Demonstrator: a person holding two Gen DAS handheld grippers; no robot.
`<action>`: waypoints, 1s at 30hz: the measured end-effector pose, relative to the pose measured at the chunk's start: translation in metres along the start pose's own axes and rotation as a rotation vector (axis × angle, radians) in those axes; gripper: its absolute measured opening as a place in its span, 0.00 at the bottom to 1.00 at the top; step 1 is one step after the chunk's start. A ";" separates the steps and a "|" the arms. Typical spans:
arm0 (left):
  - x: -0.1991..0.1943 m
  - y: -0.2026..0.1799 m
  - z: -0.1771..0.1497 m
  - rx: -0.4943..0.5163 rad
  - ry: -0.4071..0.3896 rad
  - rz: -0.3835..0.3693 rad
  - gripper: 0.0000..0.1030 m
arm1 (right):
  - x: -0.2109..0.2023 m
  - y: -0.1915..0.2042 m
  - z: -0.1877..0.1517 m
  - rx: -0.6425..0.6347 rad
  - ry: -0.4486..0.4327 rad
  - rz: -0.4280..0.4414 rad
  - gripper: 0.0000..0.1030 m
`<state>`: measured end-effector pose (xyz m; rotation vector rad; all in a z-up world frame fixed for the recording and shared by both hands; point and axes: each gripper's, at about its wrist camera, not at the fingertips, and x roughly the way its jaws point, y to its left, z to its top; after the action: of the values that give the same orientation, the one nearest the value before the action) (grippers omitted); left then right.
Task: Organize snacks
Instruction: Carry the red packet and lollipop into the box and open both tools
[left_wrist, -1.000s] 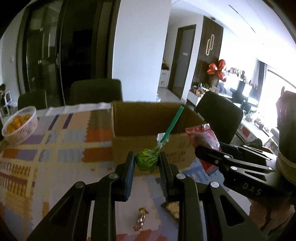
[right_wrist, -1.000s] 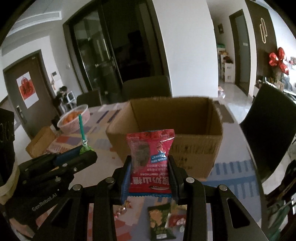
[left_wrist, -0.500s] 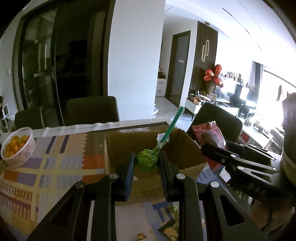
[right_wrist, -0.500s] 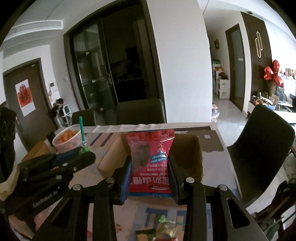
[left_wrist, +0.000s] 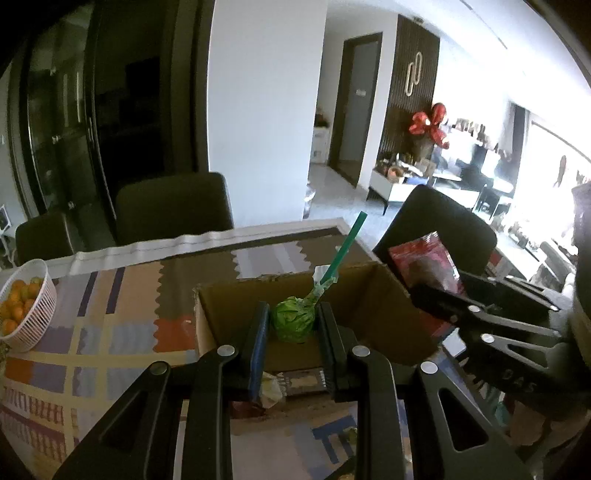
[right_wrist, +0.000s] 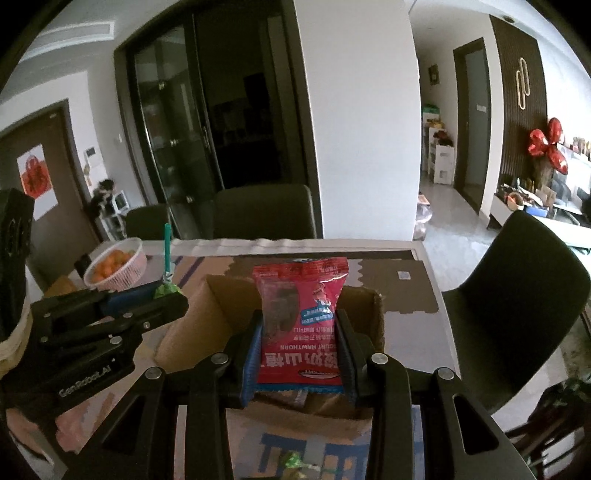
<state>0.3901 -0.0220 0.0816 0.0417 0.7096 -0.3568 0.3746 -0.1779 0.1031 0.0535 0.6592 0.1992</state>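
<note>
My left gripper (left_wrist: 293, 332) is shut on a green-wrapped lollipop (left_wrist: 294, 324) with a green stick and holds it above the open cardboard box (left_wrist: 365, 295). My right gripper (right_wrist: 300, 343) is shut on a red snack packet (right_wrist: 301, 317) and holds it upright over the same box (right_wrist: 207, 314). In the left wrist view the right gripper (left_wrist: 417, 293) with the red packet (left_wrist: 424, 266) hangs over the box's right wall. In the right wrist view the left gripper (right_wrist: 177, 299) sits at the box's left edge. Some packets lie on the box floor.
A white basket of oranges (left_wrist: 26, 306) stands at the table's left side, also in the right wrist view (right_wrist: 114, 267). Dark chairs (left_wrist: 173, 206) stand behind and to the right of the table (right_wrist: 517, 288). Loose wrapped snacks (right_wrist: 295, 461) lie on the patterned tablecloth (left_wrist: 92, 332) in front of the box.
Both grippers have risen and moved forward from in front of the box to above its opening, each keeping its snack. The box interior has come into view.
</note>
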 end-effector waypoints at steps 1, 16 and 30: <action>0.004 0.001 0.001 -0.002 0.009 0.001 0.25 | 0.003 0.000 0.002 -0.004 0.006 -0.010 0.36; 0.023 0.011 0.004 -0.010 0.058 0.078 0.54 | 0.027 -0.007 0.005 -0.008 0.085 -0.090 0.54; -0.062 -0.004 -0.036 0.033 -0.073 0.119 0.64 | -0.033 0.013 -0.026 -0.029 -0.001 -0.043 0.54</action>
<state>0.3224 -0.0008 0.0947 0.1013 0.6264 -0.2551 0.3316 -0.1720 0.1041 0.0113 0.6557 0.1674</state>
